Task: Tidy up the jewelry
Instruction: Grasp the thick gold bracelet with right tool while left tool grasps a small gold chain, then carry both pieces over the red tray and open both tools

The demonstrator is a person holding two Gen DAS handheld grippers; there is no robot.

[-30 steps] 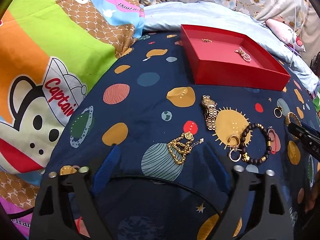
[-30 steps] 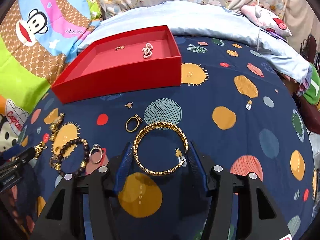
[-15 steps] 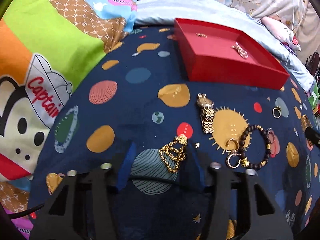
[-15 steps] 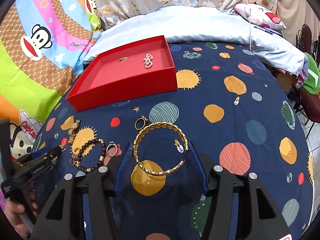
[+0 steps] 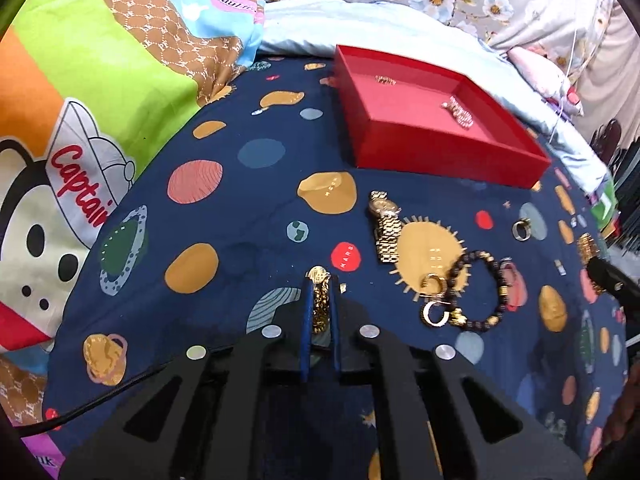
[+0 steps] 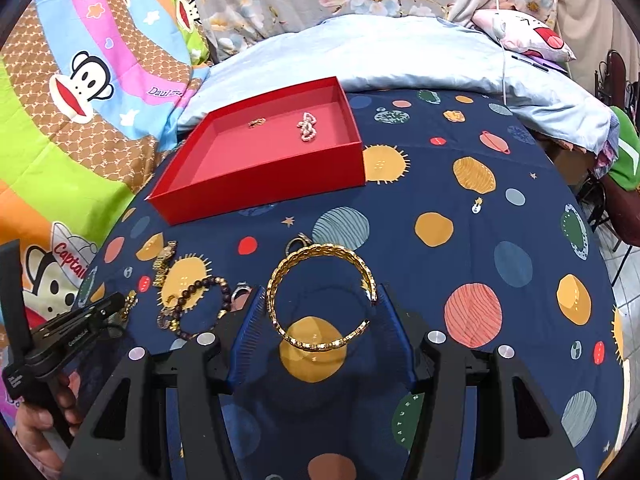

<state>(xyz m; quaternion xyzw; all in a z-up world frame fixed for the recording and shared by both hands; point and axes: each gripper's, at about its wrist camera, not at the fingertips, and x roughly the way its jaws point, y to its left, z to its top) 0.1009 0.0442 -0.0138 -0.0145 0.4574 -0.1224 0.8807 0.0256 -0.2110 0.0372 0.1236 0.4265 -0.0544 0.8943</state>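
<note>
Jewelry lies scattered on the bed, and we go from our tongs outward. Our left tongs (image 5: 320, 312) are pressed together on the gold chain necklace (image 5: 319, 284), whose coin pendant pokes out just past the tips; the bunched chain runs along the fingers, pointing away from us. Our right tongs (image 6: 320, 312) are spread, one finger at each side of the gold bangle (image 6: 322, 296); we cannot tell whether they touch it. The bangle's gap faces right.

Just to the right of the left tongs lie the gold hoop earrings (image 5: 434, 298) and the dark bead bracelet (image 5: 480, 290), touching each other. Farther on lies the gold watch (image 5: 386, 226), its band running near to far, and a ring (image 5: 521, 229) lies well off to the right.

Farthest stands the red tray (image 5: 440, 152), straight ahead and somewhat right of the left tongs, ahead and left of the right ones. It holds a small gold piece (image 5: 385, 79) near its back wall and a pearl piece (image 5: 460, 112) toward its right side. We judge the left hand's carry to be forward and rightward over the watch.
</note>
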